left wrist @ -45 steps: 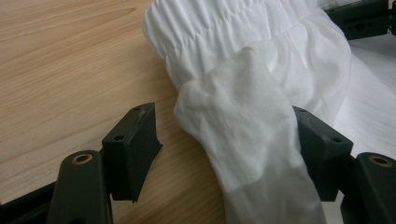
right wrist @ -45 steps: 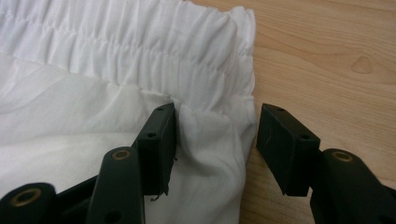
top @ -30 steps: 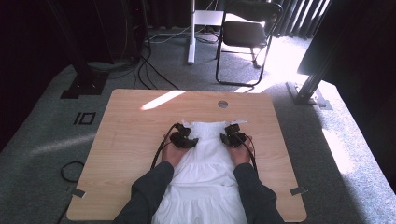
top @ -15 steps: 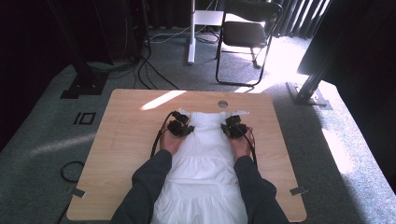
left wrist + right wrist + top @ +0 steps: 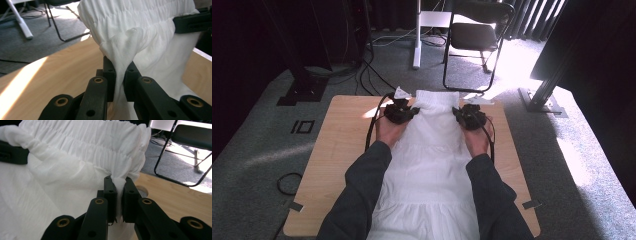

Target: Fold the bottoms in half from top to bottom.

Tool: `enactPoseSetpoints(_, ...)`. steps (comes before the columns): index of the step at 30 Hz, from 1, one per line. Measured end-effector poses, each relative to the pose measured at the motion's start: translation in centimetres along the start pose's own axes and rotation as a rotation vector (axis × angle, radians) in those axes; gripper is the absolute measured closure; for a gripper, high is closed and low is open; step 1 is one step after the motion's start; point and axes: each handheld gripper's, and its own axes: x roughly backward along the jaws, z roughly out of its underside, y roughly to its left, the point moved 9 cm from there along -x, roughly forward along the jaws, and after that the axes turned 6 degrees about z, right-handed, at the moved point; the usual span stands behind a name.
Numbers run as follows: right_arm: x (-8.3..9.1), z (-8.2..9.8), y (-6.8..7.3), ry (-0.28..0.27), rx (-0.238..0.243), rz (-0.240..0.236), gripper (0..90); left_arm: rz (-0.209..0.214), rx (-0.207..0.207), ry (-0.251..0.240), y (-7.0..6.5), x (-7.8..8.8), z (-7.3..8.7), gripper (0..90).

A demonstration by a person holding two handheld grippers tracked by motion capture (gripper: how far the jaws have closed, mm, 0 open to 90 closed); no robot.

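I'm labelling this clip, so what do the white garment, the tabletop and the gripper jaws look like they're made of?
White garment: thin woven fabric, probably cotton, matte, with shirred rows and soft creases. Tabletop: light wood or wood-look laminate, smooth, faint grain, slight sheen under the sunlight. Left gripper and right gripper: jaws of black, matte, likely moulded plastic, with brass-coloured inserts at the pivots; both are clamped on the cloth.

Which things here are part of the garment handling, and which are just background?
In use: white dress; left gripper and right gripper, each shut on its gathered top edge; wooden table.
Background: folding chair; white stand leg; floor cables.
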Motion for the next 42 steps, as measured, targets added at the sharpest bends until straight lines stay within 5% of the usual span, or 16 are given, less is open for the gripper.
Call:
enactPoseSetpoints(6, 3.9, 3.6, 1.4, -0.003, 0.020, -0.088, 84.1, 0.104, -0.032, -0.004, -3.9, 2.5, 3.2, 84.5)
enactPoseSetpoints(12, 8.0, 8.7, 3.3, 0.037, 0.056, -0.149, 84.0, 0.181, -0.092, 0.055, -8.2, 4.6, 8.5, 83.7)
enactPoseSetpoints(18, 9.2, 15.4, 5.5, 0.146, 0.066, -0.193, 83.9, 0.234, -0.092, 0.245, -10.6, 3.8, 16.5, 82.9)
enactPoseSetpoints(23, 8.3, 20.7, 6.9, 0.283, 0.082, -0.213, 83.7, 0.210, -0.117, 0.387, -10.3, 2.0, 20.9, 82.8)
enactPoseSetpoints(26, 7.2, 21.6, 7.0, 0.322, 0.079, -0.207, 83.8, 0.205, -0.110, 0.370, -9.8, 1.5, 21.0, 82.9)
enactPoseSetpoints(34, 5.0, 20.6, 7.0, 0.323, 0.105, -0.170, 83.7, 0.160, -0.095, 0.351, -7.7, 0.6, 20.3, 82.9)
enactPoseSetpoints(42, 1.9, 18.9, 6.4, 0.321, 0.098, -0.145, 83.2, 0.131, -0.092, 0.330, -4.1, -1.2, 18.7, 83.0)
